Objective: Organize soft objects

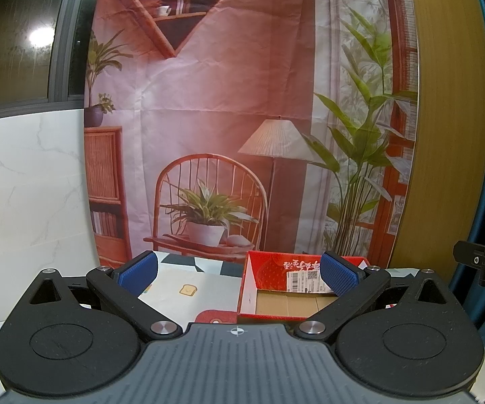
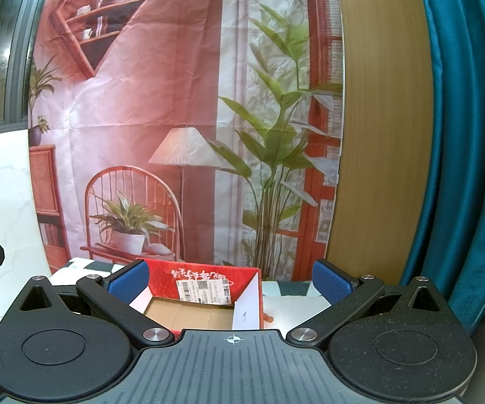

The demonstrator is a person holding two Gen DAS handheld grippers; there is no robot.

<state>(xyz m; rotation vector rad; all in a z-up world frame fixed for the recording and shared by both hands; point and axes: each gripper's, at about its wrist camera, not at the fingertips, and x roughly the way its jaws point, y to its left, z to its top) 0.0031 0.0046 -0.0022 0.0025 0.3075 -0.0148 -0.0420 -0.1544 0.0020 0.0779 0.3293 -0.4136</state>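
Right wrist: red box, brown cardboard floor.

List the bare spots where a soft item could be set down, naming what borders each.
Inside the open red cardboard box, the brown floor is bare, bordered by its red walls and the white shipping label. The patterned tablecloth lies free left of the box, around a toast print. A narrower strip lies right of the box, near the teal curtain. Both hand-held grippers are open and empty.
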